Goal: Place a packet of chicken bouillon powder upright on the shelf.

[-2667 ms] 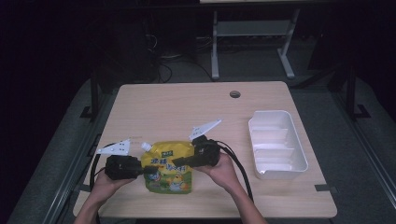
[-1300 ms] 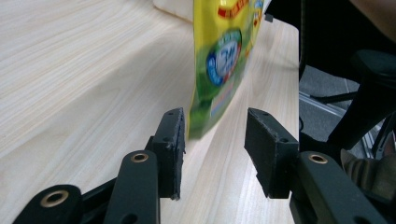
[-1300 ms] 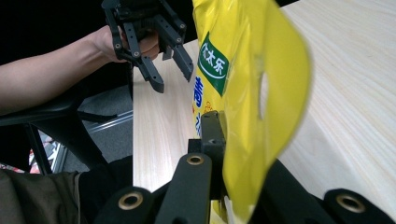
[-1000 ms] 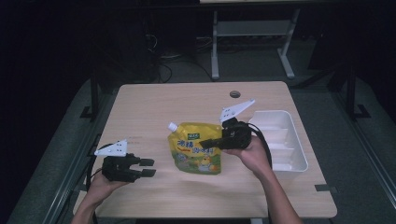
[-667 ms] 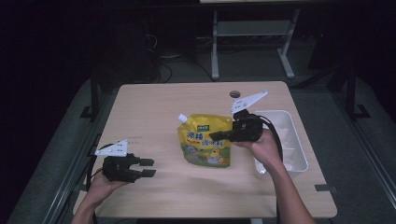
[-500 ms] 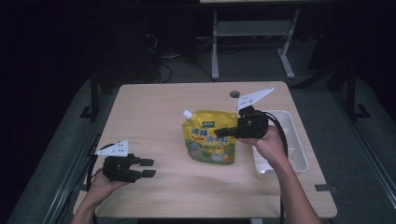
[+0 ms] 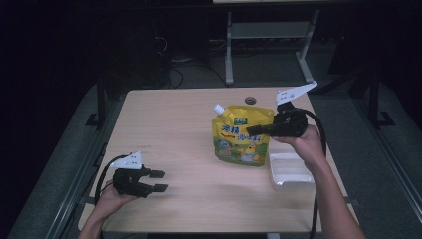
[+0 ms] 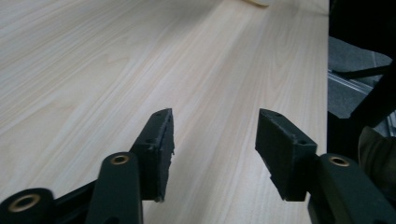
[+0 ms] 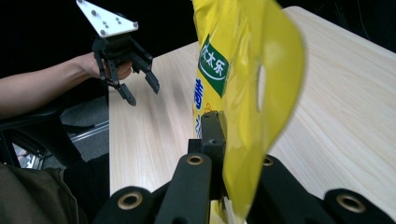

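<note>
A yellow spouted pouch (image 7: 242, 134) with a green label hangs in the air above the table's right half, next to the white tray (image 7: 291, 172). My right gripper (image 7: 253, 130) is shut on the pouch's upper right edge. In the right gripper view the pouch (image 9: 243, 88) runs up from between the closed jaws. My left gripper (image 7: 158, 180) rests open near the front left of the table, held by a hand, with nothing between its fingers (image 8: 159, 144). From the right gripper view the left gripper (image 9: 140, 91) is seen far off, open.
The wooden table (image 7: 174, 124) has a round cable hole (image 7: 250, 100) at the back. The white tray is partly hidden by the right forearm (image 7: 328, 189). A metal shelf frame (image 7: 268, 35) stands on the dark floor behind the table.
My right gripper has lifted the pouch off the front of the table and carried it right toward the tray. My left gripper let go, opened and stays at the front left.
</note>
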`<action>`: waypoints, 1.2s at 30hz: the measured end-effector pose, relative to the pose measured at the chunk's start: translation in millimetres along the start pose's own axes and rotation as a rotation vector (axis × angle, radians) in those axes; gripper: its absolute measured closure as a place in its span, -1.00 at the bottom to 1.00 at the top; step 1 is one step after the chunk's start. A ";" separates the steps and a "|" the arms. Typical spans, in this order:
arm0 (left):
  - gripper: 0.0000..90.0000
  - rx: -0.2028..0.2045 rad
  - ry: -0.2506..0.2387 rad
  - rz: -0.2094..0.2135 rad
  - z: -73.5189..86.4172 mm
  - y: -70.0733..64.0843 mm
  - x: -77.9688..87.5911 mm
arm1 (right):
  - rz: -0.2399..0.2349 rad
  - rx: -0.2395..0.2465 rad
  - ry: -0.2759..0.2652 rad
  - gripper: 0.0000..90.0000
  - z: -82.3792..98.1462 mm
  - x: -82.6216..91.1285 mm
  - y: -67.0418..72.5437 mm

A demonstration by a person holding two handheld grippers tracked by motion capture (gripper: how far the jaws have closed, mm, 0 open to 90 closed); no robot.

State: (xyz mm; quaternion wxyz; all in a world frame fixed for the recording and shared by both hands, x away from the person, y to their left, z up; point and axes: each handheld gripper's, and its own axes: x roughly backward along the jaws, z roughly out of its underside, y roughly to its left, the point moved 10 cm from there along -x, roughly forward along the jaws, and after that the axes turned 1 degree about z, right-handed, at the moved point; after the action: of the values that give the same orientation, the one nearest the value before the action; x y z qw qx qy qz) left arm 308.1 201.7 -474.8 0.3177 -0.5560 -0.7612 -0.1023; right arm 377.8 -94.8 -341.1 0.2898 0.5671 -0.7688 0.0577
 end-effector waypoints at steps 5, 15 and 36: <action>-0.07 0.008 -0.004 -0.018 0.9 2.5 0.8 | 0.006 -0.003 -0.005 0.99 -0.7 6.8 -5.0; -0.18 0.007 0.016 -0.035 4.2 5.1 -3.2 | 0.031 -0.013 -0.007 0.99 3.0 25.3 -20.3; -0.25 0.014 0.028 -0.038 5.3 8.2 -6.7 | 0.117 -0.046 0.002 0.99 16.0 63.6 -59.1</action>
State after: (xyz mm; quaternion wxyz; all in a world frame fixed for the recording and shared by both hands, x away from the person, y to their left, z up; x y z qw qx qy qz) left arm 314.9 202.1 -484.5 0.3302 -0.5377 -0.7678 -0.1110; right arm 413.2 -175.4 -336.0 0.2996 0.5145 -0.8014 0.0571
